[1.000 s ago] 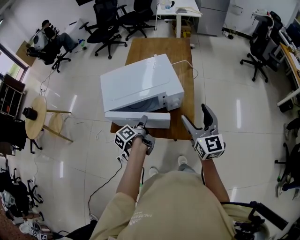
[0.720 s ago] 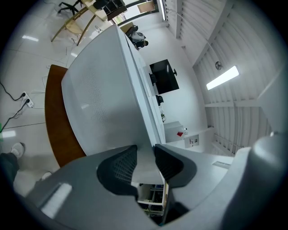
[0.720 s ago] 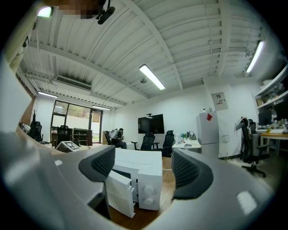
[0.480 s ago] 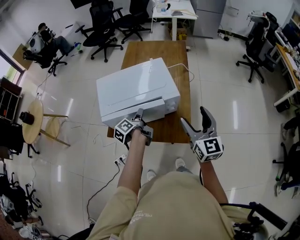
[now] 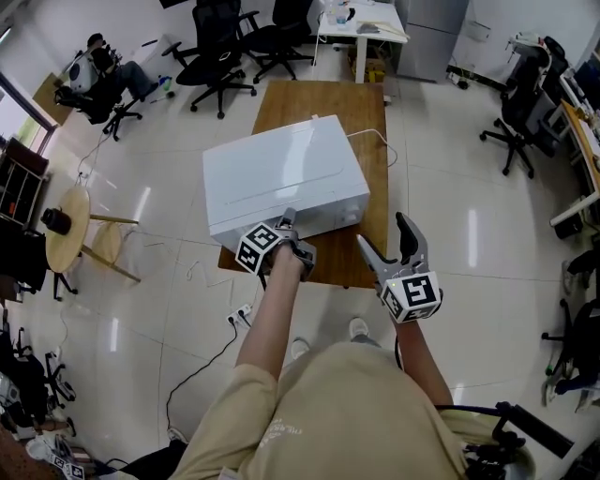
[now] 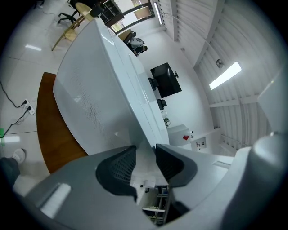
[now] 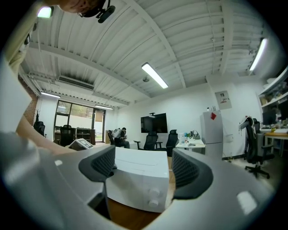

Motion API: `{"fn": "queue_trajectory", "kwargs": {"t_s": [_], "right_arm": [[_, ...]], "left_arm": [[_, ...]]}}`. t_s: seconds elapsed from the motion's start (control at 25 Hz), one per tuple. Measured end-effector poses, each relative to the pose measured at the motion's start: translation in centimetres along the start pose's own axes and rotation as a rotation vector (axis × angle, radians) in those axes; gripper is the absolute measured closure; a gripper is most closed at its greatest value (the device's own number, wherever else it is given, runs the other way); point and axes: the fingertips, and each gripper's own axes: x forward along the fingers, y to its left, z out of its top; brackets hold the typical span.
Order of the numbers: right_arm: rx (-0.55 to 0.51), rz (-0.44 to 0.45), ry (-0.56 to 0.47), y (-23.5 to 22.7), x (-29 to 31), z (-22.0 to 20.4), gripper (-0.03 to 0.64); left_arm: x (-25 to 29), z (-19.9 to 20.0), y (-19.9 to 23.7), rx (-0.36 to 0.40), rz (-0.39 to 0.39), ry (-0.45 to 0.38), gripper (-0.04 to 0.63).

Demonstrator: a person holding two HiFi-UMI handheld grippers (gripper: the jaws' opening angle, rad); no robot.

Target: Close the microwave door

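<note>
A white microwave (image 5: 286,173) stands on a wooden table (image 5: 323,108), and its door (image 5: 246,225) lies flush against the front. My left gripper (image 5: 286,225) is at the door's upper front edge. In the left gripper view the white door edge (image 6: 145,152) fills the narrow gap between the pads (image 6: 120,165), and the jaws are opening slightly. My right gripper (image 5: 384,242) hovers apart over the table's near right corner, jaws spread with nothing between them. In the right gripper view the microwave (image 7: 139,179) shows with its two knobs.
Office chairs (image 5: 220,47) stand beyond the table, and a white desk (image 5: 361,23) is at the back. A round wooden stool (image 5: 70,234) is on the left. A power strip and cable (image 5: 239,314) lie on the tiled floor by the table's near left corner.
The microwave door has swung from wide open to flush against the front. My left gripper travelled forward with it. The right gripper stayed in place.
</note>
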Motion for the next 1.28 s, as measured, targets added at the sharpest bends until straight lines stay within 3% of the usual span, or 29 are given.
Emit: {"fn": "queue_trajectory", "kwargs": {"t_s": [0.08,0.16,0.24,0.32,0.44,0.52,0.8,0.92,1.08,1.28], "right_arm": [[0.000,0.035,0.004,1.4,0.4,-0.1,0.235],[-0.002,0.066,0.004,2.6,0.6,-0.2,0.235],[-0.005,0.087,0.005,3.9,0.5,-0.1,0.235],[-0.010,0.104,0.005,5.1,0.6,0.2,0.235],[-0.019,0.130,0.004,7.3,0.7,0.8,0.235],[-0.030,0.146,0.001,9.7,0.3,0.5,0.235],[-0.075,0.183,0.014,21.2,-1.9,-4.5,0.235],[-0.091,0.164,0.040,24.8,-0.8,-4.6,0.235],[-0.129,0.135,0.054,29.5,-0.7,-4.9,0.235],[-0.148,0.115,0.001,30.7,-4.7,-5.0,0.235]], "left_arm": [[0.1,-0.4,-0.1,0.034,-0.023,0.037,0.449],[-0.4,-1.0,-0.3,0.132,-0.043,0.090,0.457],[-2.1,-1.3,-0.5,0.246,-0.046,0.117,0.570],[-4.7,-1.1,-1.5,0.296,-0.104,0.100,0.560],[-9.3,0.2,-3.7,0.344,-0.230,0.033,0.514],[-12.6,1.2,-4.1,0.435,-0.270,-0.017,0.482],[-23.9,6.5,0.6,0.853,-0.237,-0.204,0.383],[-27.7,10.7,-0.3,1.007,-0.228,-0.294,0.343],[-33.5,14.9,0.6,1.134,-0.207,-0.399,0.306],[-37.5,12.2,3.2,1.217,-0.171,-0.483,0.259]]}}
